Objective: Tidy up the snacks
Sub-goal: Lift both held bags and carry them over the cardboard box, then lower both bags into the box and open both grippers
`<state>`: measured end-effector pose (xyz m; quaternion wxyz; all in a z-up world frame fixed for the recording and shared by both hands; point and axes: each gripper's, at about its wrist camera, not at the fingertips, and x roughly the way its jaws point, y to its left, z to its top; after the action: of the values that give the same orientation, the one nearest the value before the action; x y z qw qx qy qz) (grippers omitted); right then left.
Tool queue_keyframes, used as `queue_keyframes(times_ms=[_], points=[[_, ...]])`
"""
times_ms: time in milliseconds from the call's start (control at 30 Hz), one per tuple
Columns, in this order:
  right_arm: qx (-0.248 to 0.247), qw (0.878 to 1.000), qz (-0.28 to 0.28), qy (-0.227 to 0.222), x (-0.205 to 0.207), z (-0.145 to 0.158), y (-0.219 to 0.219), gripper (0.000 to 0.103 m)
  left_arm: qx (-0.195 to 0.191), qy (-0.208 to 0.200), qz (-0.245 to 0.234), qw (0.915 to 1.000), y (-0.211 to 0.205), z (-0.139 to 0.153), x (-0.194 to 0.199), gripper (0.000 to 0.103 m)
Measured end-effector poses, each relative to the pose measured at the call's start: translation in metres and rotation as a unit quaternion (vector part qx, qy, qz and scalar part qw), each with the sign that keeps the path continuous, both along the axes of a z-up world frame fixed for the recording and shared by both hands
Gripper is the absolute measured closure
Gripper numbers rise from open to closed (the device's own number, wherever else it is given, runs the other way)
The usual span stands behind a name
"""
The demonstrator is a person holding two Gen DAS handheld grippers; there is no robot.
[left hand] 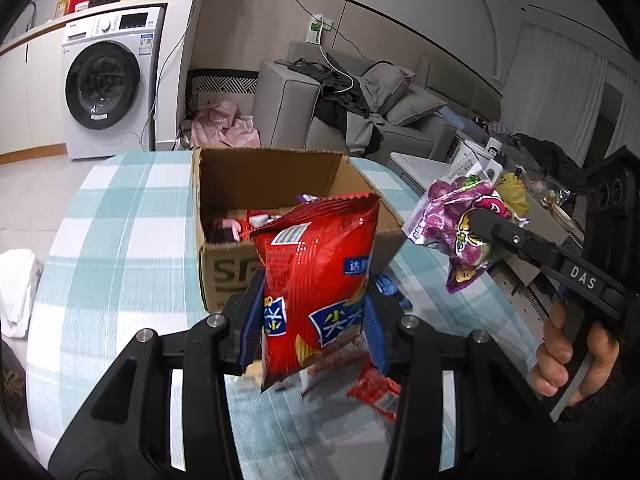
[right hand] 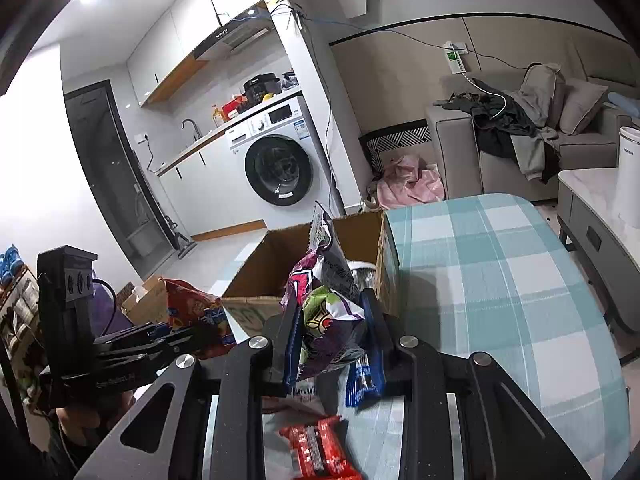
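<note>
Two grippers hang above the checked tabletop [left hand: 120,240], each clamped on a snack. Left gripper [left hand: 312,320] pinches a red chip bag [left hand: 320,264] just before the open box [left hand: 248,184]. Right gripper [right hand: 332,344] squeezes a purple packet [right hand: 324,312] beside that box. Red wrappers [right hand: 316,448] lie on the tabletop below them.

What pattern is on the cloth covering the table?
The tablecloth has a teal-and-white check, a wide plaid of crossing bands. The right wrist view shows it best.
</note>
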<state>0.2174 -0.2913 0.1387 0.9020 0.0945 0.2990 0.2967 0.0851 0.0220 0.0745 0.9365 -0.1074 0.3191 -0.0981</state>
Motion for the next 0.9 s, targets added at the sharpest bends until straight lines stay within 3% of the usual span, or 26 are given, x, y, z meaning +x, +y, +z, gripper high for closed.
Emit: queue_keyframes(times_ms=[900], points=[[0.024,0.999,-0.027,0.008,0.055,-0.007,0.023,0.075,0.025,-0.031,0.029,0.9988,0.009,0.026,0.050,0.063]])
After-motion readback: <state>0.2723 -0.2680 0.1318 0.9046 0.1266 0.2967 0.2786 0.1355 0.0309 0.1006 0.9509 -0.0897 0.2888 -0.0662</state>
